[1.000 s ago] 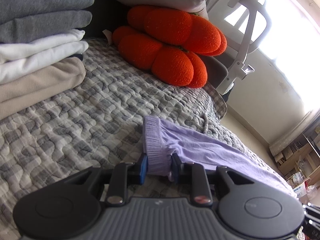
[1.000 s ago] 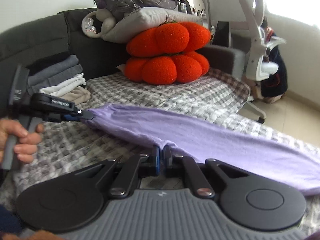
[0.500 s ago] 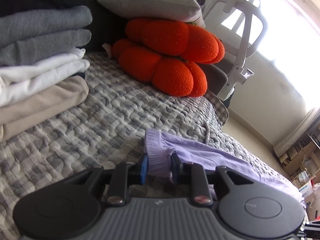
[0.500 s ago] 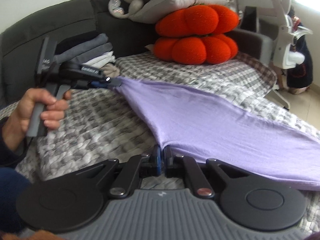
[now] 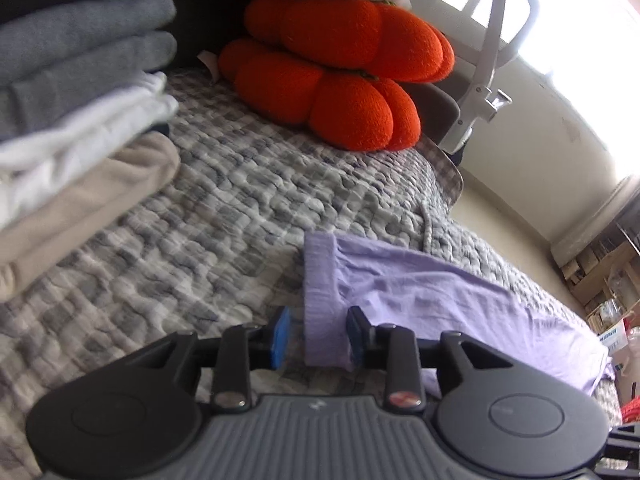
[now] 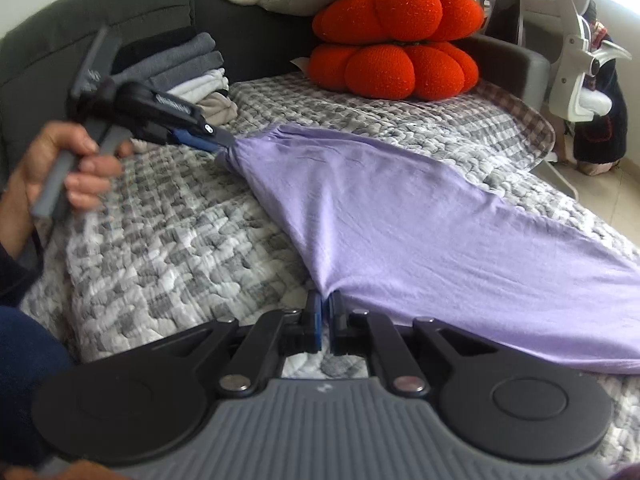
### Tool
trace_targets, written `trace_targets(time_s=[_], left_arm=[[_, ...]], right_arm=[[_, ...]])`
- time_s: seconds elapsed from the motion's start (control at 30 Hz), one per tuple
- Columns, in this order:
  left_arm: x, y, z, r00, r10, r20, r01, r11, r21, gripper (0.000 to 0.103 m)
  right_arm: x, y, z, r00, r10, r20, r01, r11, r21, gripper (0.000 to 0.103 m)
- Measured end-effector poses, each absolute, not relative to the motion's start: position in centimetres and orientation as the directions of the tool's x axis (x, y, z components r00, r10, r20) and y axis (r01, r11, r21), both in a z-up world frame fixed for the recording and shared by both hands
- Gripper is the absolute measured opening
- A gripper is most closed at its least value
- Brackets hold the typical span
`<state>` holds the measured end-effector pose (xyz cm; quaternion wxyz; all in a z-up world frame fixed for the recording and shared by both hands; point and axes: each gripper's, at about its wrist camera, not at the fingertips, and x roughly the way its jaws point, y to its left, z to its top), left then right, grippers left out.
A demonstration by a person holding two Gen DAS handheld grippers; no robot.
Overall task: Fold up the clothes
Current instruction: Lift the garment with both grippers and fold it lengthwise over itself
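So the purple garment is stretched out on the grey checked quilt on the couch, its long axis running from the ribbed band end near the pile of folded clothes out toward the far side of the bed, in the right wrist view from upper left to lower right. The band end points toward that pile and the other end trails off to the edge of the quilt.

The left gripper sits right at the ribbed band. Its jaws are opening, the cloth is between them, and there's a visible gap on the blue pad side, so it isn't really pinching. In the right wrist view a hand holds that gripper's handle.

The right gripper is on the near long edge of the garment, roughly midway along, jaws nearly together with a fold of purple cloth clamped between them.

The orange cushions sit at the back, well clear.
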<state>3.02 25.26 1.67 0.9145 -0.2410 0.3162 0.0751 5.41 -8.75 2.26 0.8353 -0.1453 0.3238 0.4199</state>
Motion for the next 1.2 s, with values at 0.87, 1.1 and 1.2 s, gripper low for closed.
trace_targets(time_s=[0.87, 1.1, 1.2], left_arm=[[3.1, 13.4, 4.8, 0.827, -0.080, -0.557, -0.033, 0.981, -0.189, 0.052], [4.5, 3.9, 6.3, 0.722, -0.274, -0.635, 0.274, 0.957, -0.101, 0.058], [4.2, 0.6, 5.6, 0.669, -0.301, -0.680, 0.380, 0.924, -0.035, 0.058]], right_arm=[[11.0, -31.3, 3.0, 0.813, 0.261, -0.520, -0.064, 0.929, 0.366, 0.014], [13.7, -39.6, -0.1, 0.818, 0.152, -0.555, 0.235, 0.792, 0.564, 0.014], [14.9, -39.8, -0.4, 0.823, 0.173, -0.542, 0.226, 0.775, 0.590, 0.014]])
